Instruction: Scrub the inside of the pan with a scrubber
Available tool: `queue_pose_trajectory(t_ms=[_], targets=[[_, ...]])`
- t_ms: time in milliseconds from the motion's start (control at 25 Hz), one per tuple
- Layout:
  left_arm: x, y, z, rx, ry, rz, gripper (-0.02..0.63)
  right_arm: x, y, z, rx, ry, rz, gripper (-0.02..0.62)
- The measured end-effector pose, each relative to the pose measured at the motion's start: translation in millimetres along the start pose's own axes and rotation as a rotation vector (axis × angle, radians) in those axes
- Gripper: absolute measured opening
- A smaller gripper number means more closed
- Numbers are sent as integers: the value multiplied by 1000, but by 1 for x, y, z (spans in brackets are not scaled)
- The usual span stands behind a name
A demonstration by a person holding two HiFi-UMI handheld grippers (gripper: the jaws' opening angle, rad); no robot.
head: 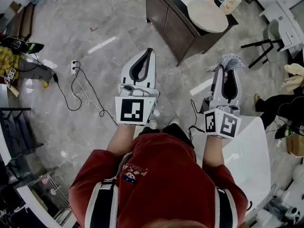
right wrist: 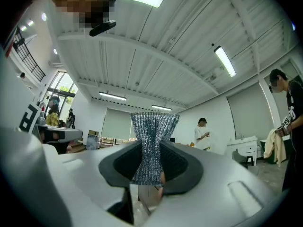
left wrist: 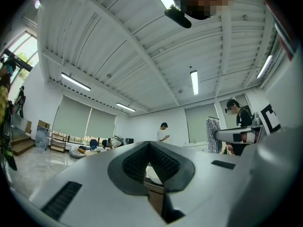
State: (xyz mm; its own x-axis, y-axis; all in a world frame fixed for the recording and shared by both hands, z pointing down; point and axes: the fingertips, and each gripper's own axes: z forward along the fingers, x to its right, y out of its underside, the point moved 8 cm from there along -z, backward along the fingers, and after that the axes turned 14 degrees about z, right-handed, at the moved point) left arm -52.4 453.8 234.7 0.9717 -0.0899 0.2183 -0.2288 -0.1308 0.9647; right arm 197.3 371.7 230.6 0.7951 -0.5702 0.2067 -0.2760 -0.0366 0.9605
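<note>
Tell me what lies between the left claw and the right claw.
Head view: grey floor with a white strip lies between the left claw and the right claw, which grips the scrubber; the corner of a dark cabinet juts in.

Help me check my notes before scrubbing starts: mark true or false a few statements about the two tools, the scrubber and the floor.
1. The right tool is shut on the scrubber. True.
2. The left tool grips a sponge. False: its jaws are together with nothing between them.
3. The scrubber rests on the dark cabinet. False: it is held up in the air, apart from the cabinet.
4. A black cable lies on the floor. True.
</note>
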Motion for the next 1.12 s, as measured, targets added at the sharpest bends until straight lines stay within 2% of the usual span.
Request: queue_pose_trajectory(t_ms=[240,440,760,1120], targets=[[-6,9,16,-1,-5,5,5,7,10,18,14,-4,19,127],[-5,13,51,-5,1,35,6,30,20,50,22,10,32,127],[15,20,153,-28,75,71,6,90,30,116,25,70,71,127],[63,28,279,-47,184,71,6,187,30,173,27,187,103,127]])
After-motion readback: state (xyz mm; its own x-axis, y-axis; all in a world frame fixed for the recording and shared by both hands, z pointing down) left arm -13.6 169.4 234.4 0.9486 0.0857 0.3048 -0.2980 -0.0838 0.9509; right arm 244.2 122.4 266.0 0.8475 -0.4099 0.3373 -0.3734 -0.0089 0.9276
